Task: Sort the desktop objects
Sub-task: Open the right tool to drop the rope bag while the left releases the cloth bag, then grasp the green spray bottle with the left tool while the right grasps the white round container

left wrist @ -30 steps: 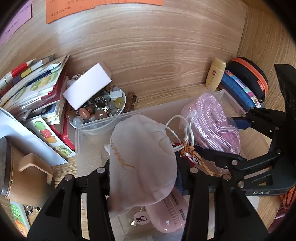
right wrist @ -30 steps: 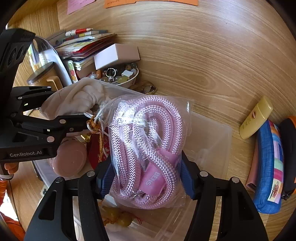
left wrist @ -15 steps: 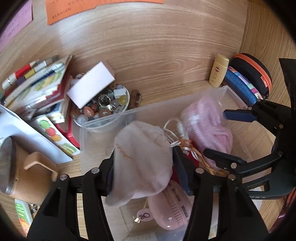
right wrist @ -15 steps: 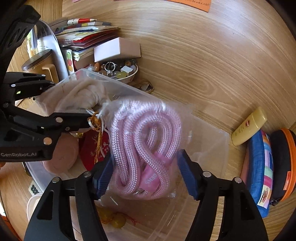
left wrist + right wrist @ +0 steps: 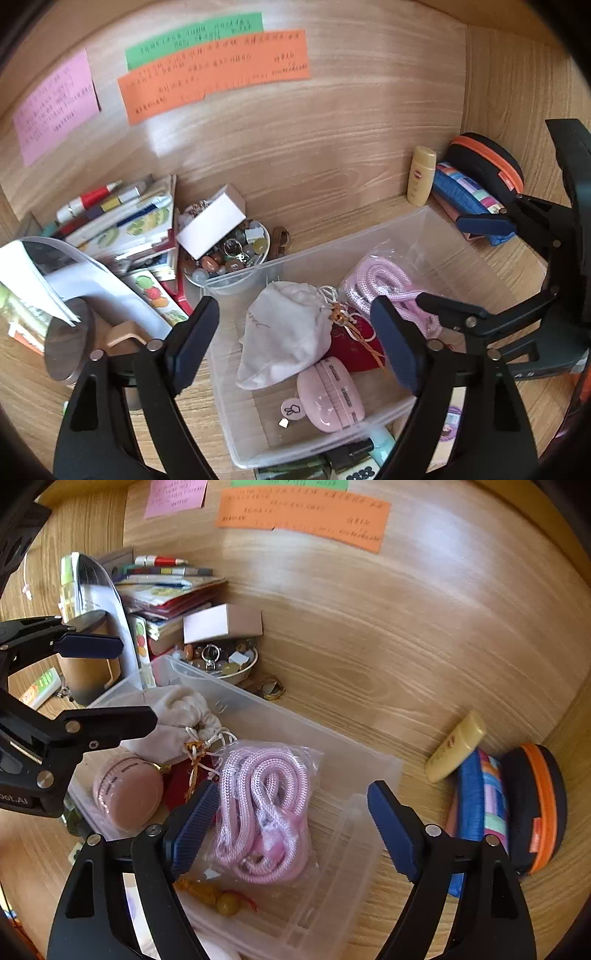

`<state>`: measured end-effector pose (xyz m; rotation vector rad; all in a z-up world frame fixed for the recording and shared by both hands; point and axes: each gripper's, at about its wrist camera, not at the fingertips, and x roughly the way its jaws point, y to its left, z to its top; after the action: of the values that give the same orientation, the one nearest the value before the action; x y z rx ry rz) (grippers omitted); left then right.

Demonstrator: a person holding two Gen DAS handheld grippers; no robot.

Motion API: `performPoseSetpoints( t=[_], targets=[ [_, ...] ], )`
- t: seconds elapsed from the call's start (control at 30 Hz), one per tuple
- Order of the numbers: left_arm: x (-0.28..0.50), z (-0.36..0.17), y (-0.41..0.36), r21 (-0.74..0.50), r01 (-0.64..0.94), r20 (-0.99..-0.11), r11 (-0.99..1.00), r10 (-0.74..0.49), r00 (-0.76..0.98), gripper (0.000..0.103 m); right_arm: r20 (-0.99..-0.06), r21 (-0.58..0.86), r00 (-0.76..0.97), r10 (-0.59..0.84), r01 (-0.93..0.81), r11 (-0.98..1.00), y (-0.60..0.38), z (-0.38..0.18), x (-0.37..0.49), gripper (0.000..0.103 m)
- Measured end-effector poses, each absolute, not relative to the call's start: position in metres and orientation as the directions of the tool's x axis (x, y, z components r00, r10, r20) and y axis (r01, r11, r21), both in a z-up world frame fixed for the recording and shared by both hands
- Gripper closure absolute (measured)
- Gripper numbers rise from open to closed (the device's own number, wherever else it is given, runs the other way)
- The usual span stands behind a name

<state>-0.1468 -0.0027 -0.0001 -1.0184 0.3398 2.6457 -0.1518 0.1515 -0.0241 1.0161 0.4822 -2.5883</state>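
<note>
Both items released into the clear bin (image 5: 421, 221) — white drawstring pouch (image 5: 288, 332) now lies loose in the middle, bagged pink rope (image 5: 262, 812) beside it toward the bin's right end; a second ago each was pinched between pads. Left gripper (image 5: 295, 343) jaws are opening, wide, pads clear of the pouch below. Right gripper (image 5: 288, 830) jaws are also opening, rope bag under the gap but untouched. Reads as two drops done.

Bin also holds a pink round case (image 5: 330, 395) and a red pouch (image 5: 351, 343), so it's filling up.

Still out on the desk: yellow tube (image 5: 456, 746), blue pencil case (image 5: 476, 805), black-orange zip case (image 5: 535, 805), bead bowl (image 5: 229, 254) with white box (image 5: 210, 225) on top, book stack (image 5: 122, 221). Bowl touches the bin wall — tight for a pick.
</note>
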Motion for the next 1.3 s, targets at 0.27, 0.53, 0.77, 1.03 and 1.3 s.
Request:
performPoseSetpoints(
  t=[0.27, 0.53, 0.77, 1.03, 1.3],
  targets=[
    [-0.112, 0.011, 0.002, 0.16, -0.327, -0.633, -0.931, 0.157, -0.758, 0.007, -0.653, -0.179, -0.735, -0.182, 0.383, -0.906, 0.169, -0.005, -0.118, 0.016],
    [-0.087, 0.013, -0.01, 0.142, -0.295, -0.619, -0.945, 0.148, -0.771, 0.006, -0.62, -0.174, -0.76, -0.195, 0.376, -0.91, 0.18, 0.002, -0.082, 0.012],
    [-0.07, 0.002, -0.031, 0.089, -0.252, -0.63, -0.964, 0.141, -0.763, 0.005, -0.622, -0.186, -0.759, -0.192, 0.381, -0.906, 0.182, -0.007, -0.058, 0.012],
    [-0.058, -0.03, -0.043, 0.077, -0.208, -0.681, -0.975, 0.101, -0.726, 0.005, -0.652, -0.165, -0.733, -0.196, 0.389, -0.907, 0.181, -0.027, -0.044, 0.012],
    [-0.06, -0.068, -0.051, 0.037, -0.197, -0.75, -0.98, 0.103, -0.653, 0.005, -0.699, -0.094, -0.679, -0.224, 0.399, -0.912, 0.183, -0.05, -0.036, 0.012]
  ],
)
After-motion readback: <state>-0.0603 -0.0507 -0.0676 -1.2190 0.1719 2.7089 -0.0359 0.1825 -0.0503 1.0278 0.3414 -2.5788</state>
